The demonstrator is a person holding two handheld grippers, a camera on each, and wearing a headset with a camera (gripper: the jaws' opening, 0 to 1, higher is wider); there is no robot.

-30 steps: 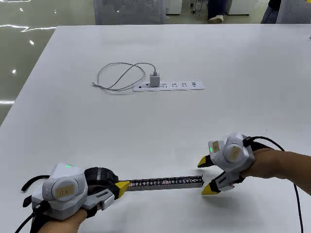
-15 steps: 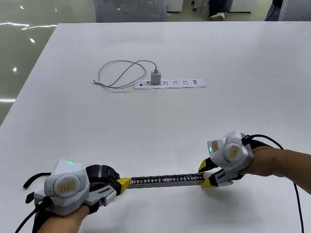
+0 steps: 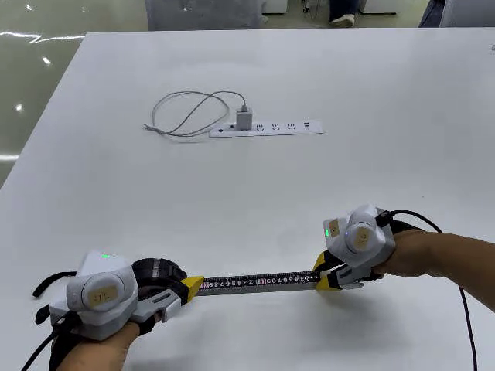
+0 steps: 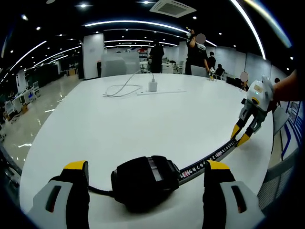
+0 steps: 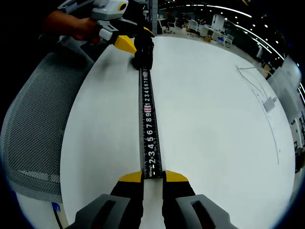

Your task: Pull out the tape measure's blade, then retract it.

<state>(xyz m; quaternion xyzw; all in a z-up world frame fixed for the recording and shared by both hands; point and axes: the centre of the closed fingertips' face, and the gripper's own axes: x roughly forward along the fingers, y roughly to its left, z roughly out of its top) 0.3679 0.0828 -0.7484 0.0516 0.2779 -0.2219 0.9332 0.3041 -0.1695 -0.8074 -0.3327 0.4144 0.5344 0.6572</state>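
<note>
Our right tongs [image 5: 152,177] are closed down on the free end of the blade [image 5: 148,114], the yellow tips pinching it at the bottom centre of the right gripper view. In the head view the right tongs [image 3: 326,278] sit at the lower right.

Our left tongs [image 4: 145,167] stand wide open, one jaw on each side of the black case [image 4: 145,183]. A gap shows on both sides, so they bracket the case without clamping it. In the head view the left tongs [image 3: 183,289] and the case [image 3: 158,274] are at the lower left.

We judge the first half of the task well along: a fair stretch of blade is out of the case, lying on the white bench [image 3: 371,116] with its numbers facing up. How much more we mean to draw we cannot say, and the retraction is not yet begun.

The blade's [image 3: 259,280] long axis runs almost level across the bottom of the head view, rising slightly toward the right. Its mouth end is at the case and its tip points right. The power strip [image 3: 267,128] lies well apart, in the upper middle of the frame.
</note>
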